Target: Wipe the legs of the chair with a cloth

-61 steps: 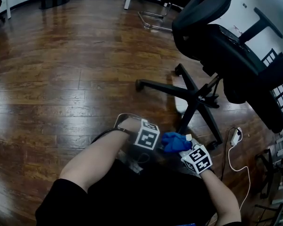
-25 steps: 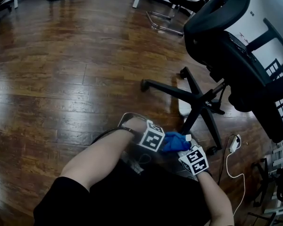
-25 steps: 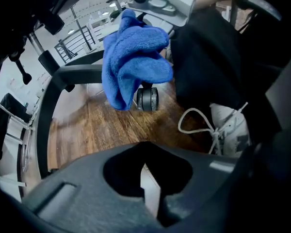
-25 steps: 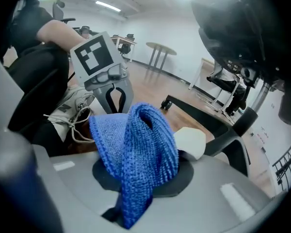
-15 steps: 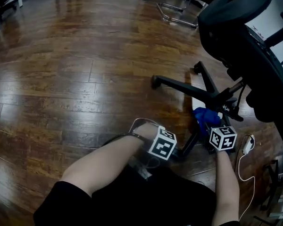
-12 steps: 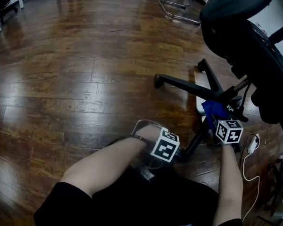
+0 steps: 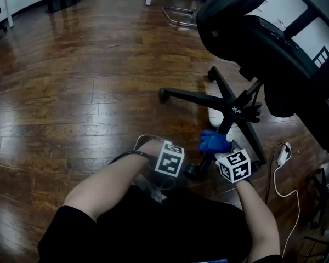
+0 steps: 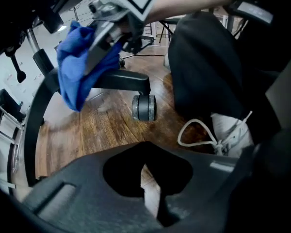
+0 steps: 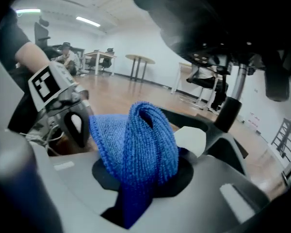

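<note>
Cloth (image 9: 136,140) in right gripper (image 9: 143,186)

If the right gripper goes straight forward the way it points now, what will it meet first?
Most likely the black chair leg. The right gripper is shut on the blue cloth, and the leg lies just beyond it, so the cloth would touch first. Depth is unclear.

I see open wooden floor (image 7: 71,92) on my left to pass through, but ahead the chair's spread legs (image 7: 192,98) and a caster (image 8: 144,107) bar the way, its seat (image 7: 274,53) overhangs the right, and a white plug and cable (image 7: 282,154) lie there.
</note>
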The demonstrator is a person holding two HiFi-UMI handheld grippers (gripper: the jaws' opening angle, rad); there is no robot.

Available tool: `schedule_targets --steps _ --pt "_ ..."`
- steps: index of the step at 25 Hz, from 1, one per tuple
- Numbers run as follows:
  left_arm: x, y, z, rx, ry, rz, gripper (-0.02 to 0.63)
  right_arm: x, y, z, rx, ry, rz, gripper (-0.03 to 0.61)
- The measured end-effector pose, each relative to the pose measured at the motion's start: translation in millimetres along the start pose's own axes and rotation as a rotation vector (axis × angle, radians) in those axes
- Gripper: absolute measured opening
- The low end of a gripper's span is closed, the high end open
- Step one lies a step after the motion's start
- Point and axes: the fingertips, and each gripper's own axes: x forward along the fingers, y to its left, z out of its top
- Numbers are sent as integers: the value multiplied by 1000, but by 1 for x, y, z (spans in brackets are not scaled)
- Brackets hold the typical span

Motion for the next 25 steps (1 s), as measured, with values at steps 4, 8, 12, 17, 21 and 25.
schedule_targets --steps 4,8,12,17,21,25 --pt "-3 2 -9 46 81 32 2 -13 65 -17 -96 53 118 89" --pt "-6 -1 -11 69 101 38 2 -15 72 -21 -129 49 156 89" --pt "-7 3 -9 49 71 39 2 -1 28 -7 -13 2 109 91" --pt "0 0 1 61 26 6 2 15 -53 19 170 -95 17 95" --pt "9 0 0 78 35 -20 2 25 -109 36 205 -134 -76 97" --pt "11 1 -1 53 17 -29 2 31 -133 39 215 -127 -157 99"
